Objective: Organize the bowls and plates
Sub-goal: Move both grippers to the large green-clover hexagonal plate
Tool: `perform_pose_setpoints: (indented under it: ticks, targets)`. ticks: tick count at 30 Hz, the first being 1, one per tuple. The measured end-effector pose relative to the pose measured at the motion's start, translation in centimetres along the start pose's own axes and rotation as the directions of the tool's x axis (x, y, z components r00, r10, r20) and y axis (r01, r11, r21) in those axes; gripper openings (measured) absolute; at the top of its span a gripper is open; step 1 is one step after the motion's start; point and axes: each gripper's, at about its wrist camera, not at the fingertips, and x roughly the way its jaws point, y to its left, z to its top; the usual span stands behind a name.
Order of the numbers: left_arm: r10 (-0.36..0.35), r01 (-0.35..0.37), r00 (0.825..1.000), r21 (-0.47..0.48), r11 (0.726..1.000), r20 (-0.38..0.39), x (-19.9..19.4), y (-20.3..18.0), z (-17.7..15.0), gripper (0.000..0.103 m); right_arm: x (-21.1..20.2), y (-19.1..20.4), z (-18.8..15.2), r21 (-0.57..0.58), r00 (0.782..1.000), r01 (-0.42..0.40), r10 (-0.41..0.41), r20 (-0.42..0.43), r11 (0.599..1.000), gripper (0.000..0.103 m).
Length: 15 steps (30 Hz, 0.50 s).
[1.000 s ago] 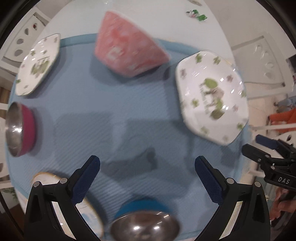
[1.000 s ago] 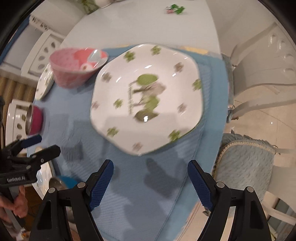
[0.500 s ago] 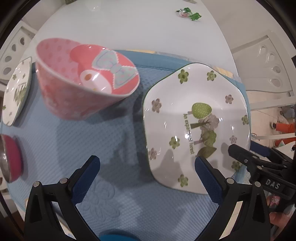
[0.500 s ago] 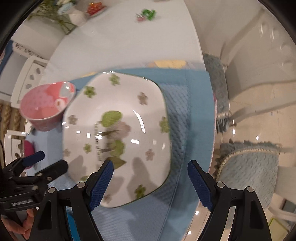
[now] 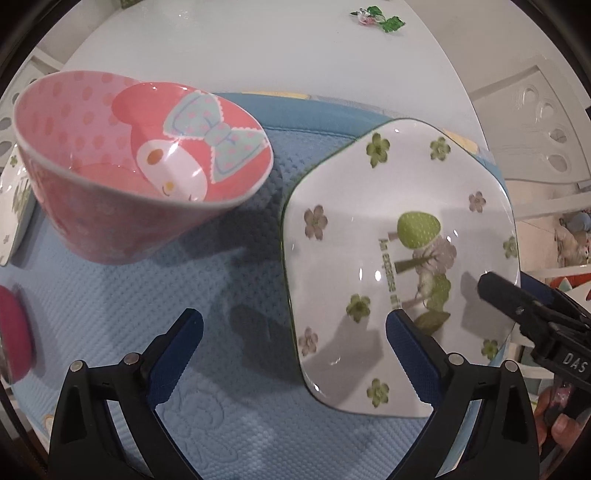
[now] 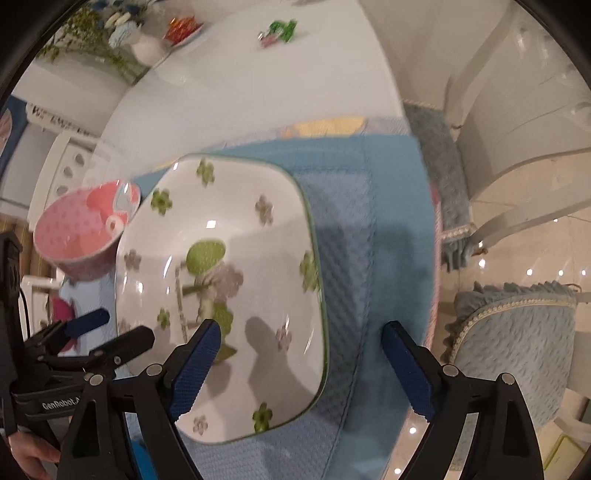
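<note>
A white six-sided plate [image 5: 399,266] printed with green flowers and a tree lies on the blue mat [image 5: 184,295]. My left gripper [image 5: 293,332] hangs open above the plate's left edge, one blue pad over the plate, the other over the mat. In the right wrist view the plate [image 6: 221,280] has its right edge between the wide jaws of my right gripper [image 6: 303,339], which are opening and touch nothing. A pink bowl [image 5: 140,177] with a bow cartoon stands left of the plate. Each gripper shows in the other's view: the right gripper [image 5: 509,286] and the left gripper [image 6: 127,326].
A magenta steel bowl [image 5: 14,332] and a second flowered plate [image 5: 14,206] sit at the mat's left edge. The white round table [image 5: 258,55] carries candy wrappers [image 5: 376,18] at the back. White chairs [image 6: 517,147] and a blue cushion [image 6: 517,339] stand past the table's right edge.
Both grippers have come down and closed in on the flowered plate from opposite sides; its edges now lie between their fingers. The right jaws stand wider than before.
</note>
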Motion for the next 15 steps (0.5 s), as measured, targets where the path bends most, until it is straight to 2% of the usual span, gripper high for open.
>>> perform_pose_setpoints:
  ticks: [3, 4, 6, 8, 9, 11, 13, 15]
  targets:
    - [-0.004, 0.004, 1.000, -0.014, 1.000, 0.000, 0.1, 0.4, 0.3, 0.098, -0.7, 0.3, 0.4, -0.010, 0.999, -0.011, 0.011, 0.034, 1.000, 0.089]
    - [-0.001, 0.001, 1.000, -0.019, 1.000, -0.003, 0.3, 0.5, 0.3, 0.095, -0.5, 0.7, 0.7, -0.024, 0.999, -0.016, 0.017, 0.034, 1.000, 0.089]
    - [-0.003, 0.003, 1.000, -0.029, 1.000, -0.012, 0.8, 0.4, 0.5, 0.083, 0.0, 1.1, 1.1, -0.053, 1.000, -0.017, 0.018, 0.022, 0.998, 0.086]
    - [-0.013, 0.012, 1.000, -0.030, 0.999, -0.010, 1.3, 0.2, 0.2, 0.061, 0.7, 2.2, 1.6, -0.074, 0.999, -0.030, 0.031, 0.011, 0.997, 0.075]
    - [-0.025, 0.025, 1.000, -0.025, 0.999, -0.010, 1.6, -0.2, 0.3, 0.059, 0.8, 2.5, 1.6, -0.085, 1.000, -0.012, 0.013, 0.009, 0.996, 0.075]
    - [-0.045, 0.045, 0.999, -0.008, 0.999, -0.010, 1.8, -0.5, 0.1, 0.048, 0.8, 3.4, 1.5, -0.140, 0.999, 0.041, -0.040, 0.010, 0.989, 0.075]
    - [-0.063, 0.063, 0.998, 0.027, 0.998, -0.008, 1.7, -1.0, 0.0, 0.047, 0.5, 3.6, 1.0, -0.188, 0.999, 0.045, -0.046, 0.000, 0.981, 0.074]
    - [-0.032, 0.032, 0.999, 0.054, 0.998, -0.006, 1.6, -1.5, -0.2, 0.047, 0.0, 3.4, 0.5, -0.209, 0.999, 0.029, -0.033, -0.013, 0.977, 0.073]
